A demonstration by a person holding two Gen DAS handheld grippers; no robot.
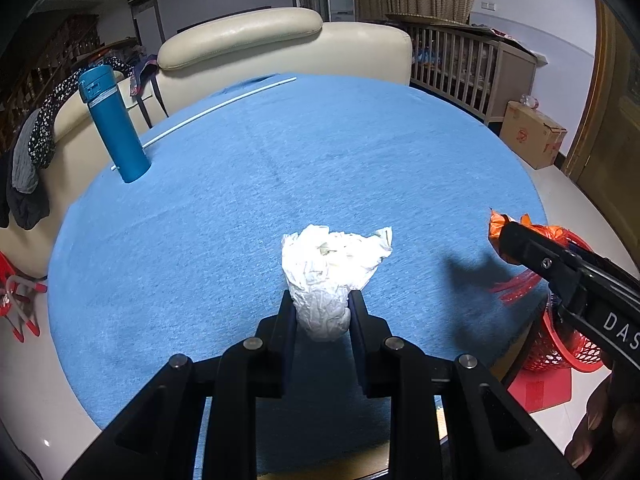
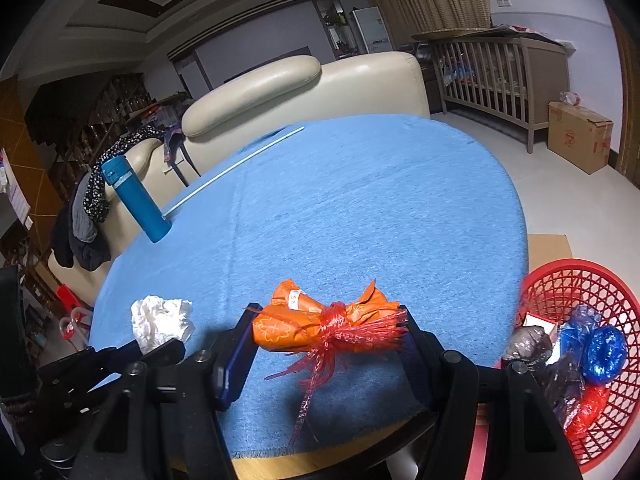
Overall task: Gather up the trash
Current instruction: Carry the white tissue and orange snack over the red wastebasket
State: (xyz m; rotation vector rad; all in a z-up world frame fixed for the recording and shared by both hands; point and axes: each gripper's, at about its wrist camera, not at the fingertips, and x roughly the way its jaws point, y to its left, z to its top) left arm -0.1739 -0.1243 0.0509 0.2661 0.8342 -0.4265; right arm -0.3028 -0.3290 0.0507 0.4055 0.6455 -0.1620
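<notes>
My left gripper (image 1: pixel 319 300) is shut on a crumpled white paper wad (image 1: pixel 332 268), held just above the blue tablecloth (image 1: pixel 280 168). The wad also shows in the right wrist view (image 2: pixel 162 318), low on the left. My right gripper (image 2: pixel 326 326) is shut on an orange wrapper bundle (image 2: pixel 316 326) tied with red ribbon, near the table's front right edge. It also shows in the left wrist view (image 1: pixel 498 230). A red mesh basket (image 2: pixel 560 284) stands below the table edge at right, holding blue, grey and red wrappers.
A teal flask (image 1: pixel 114 124) stands at the table's far left. A thin white rod (image 1: pixel 220 106) lies along the far edge. A cream sofa (image 1: pixel 280 44) stands behind the table. A cardboard box (image 2: pixel 580 136) and wooden crib (image 2: pixel 500 76) are at the back right.
</notes>
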